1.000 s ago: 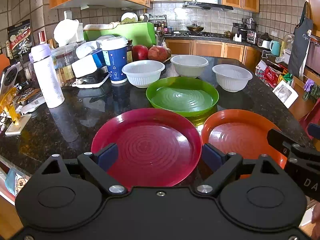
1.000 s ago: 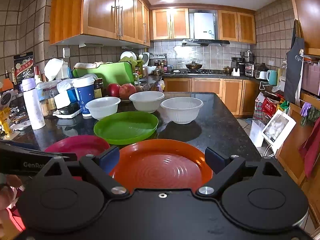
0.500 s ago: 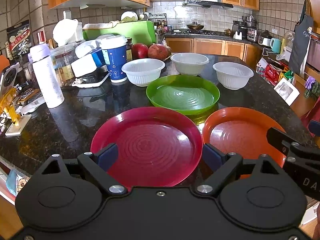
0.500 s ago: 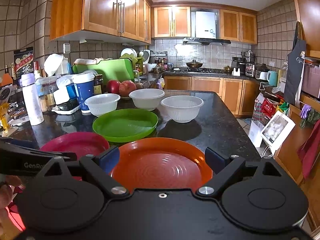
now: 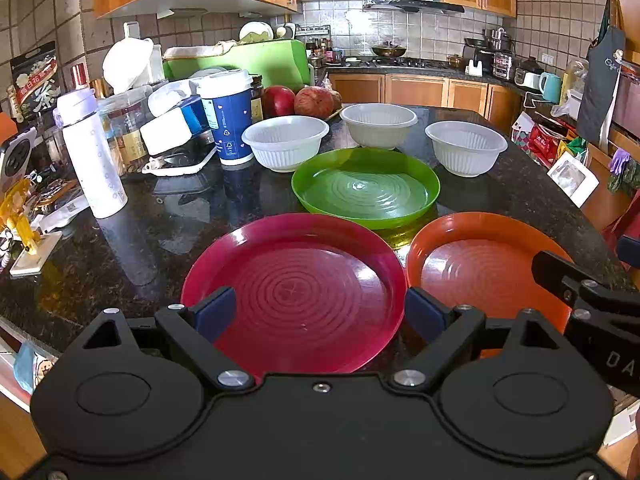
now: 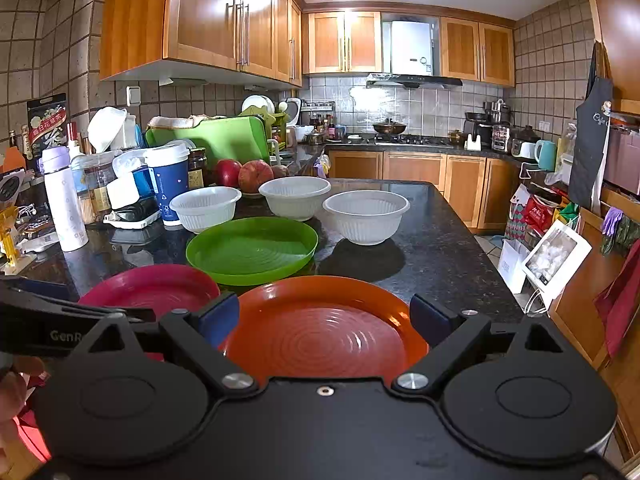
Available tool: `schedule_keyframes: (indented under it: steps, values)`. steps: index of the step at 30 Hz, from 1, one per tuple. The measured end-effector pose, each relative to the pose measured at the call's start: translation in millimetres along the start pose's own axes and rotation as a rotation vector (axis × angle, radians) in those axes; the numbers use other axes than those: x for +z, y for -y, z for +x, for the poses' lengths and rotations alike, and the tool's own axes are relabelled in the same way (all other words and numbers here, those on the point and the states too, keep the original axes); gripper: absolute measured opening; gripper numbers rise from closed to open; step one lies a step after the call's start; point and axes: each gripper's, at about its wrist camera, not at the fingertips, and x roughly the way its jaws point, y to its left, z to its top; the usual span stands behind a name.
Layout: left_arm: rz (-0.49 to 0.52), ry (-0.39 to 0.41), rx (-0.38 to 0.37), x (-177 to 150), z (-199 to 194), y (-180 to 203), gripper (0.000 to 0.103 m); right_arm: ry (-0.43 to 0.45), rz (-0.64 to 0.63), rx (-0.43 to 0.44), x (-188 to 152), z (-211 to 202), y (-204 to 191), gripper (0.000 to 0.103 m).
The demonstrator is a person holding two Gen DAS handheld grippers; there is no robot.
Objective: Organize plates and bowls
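Note:
Three plates lie flat on the black granite counter: a red plate near the front, an orange plate to its right, a green plate behind them. Three white ribbed bowls stand in a row behind the green plate. My left gripper hangs open over the near rim of the red plate, holding nothing. In the right wrist view my right gripper is open above the near edge of the orange plate, beside the red plate and green plate.
Clutter crowds the counter's left: a white bottle, a blue paper cup, jars, a green cutting board, apples. The counter's right edge drops to a floor with bags. A person's hand shows at lower left.
Both grippers have crept slightly forward and upward over their plates. Jaws stay open; plates and bowls have not moved.

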Motion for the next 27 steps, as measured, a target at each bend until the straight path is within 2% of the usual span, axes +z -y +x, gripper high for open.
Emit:
schedule_keyframes:
  steps: [27]
  values:
    - [0.015, 0.002, 0.009, -2.7, 0.5, 0.8, 0.091, -0.032, -0.010, -0.012, -0.6, 5.4, -3.7, 0.096]
